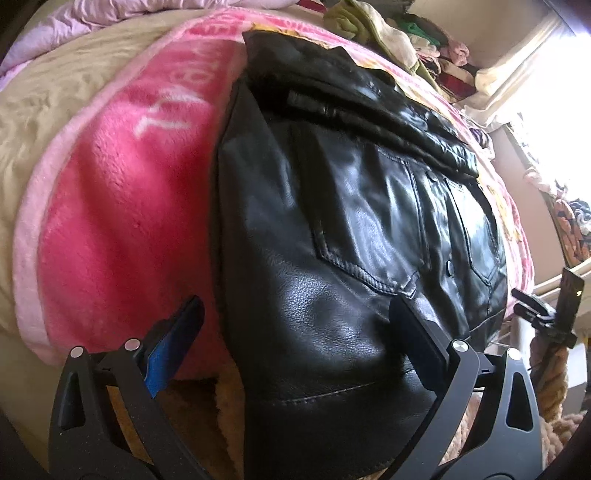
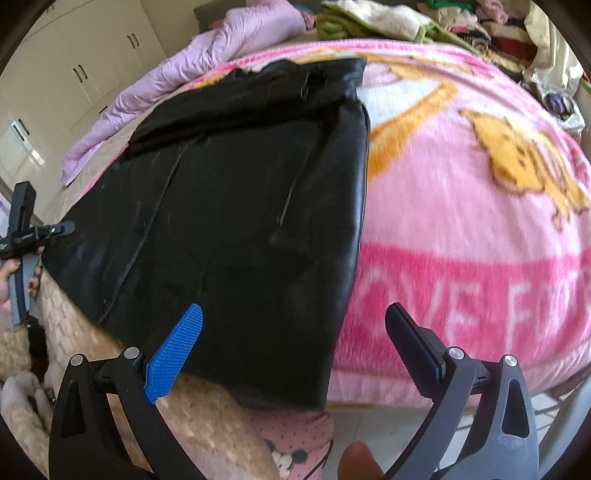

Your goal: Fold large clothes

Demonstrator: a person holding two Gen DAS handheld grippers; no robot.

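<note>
A black leather jacket (image 1: 332, 229) lies folded on a pink fleece blanket (image 1: 122, 206), its near edge hanging over the side of the bed. My left gripper (image 1: 299, 306) is open, its fingers straddling the jacket's near left corner without clamping it. In the right wrist view the same jacket (image 2: 236, 206) spreads over the blanket (image 2: 461, 229). My right gripper (image 2: 295, 314) is open over the jacket's near right corner, with nothing held. The left gripper's handle (image 2: 26, 236) shows at the far left, in a hand (image 2: 7, 284).
A lilac quilt (image 2: 192, 66) is bunched at the far side of the bed. A heap of assorted clothes (image 2: 461, 26) sits at the back right. White cupboards (image 2: 85, 62) line the left wall. A fuzzy beige garment (image 2: 207, 417) on the person is just below the jacket.
</note>
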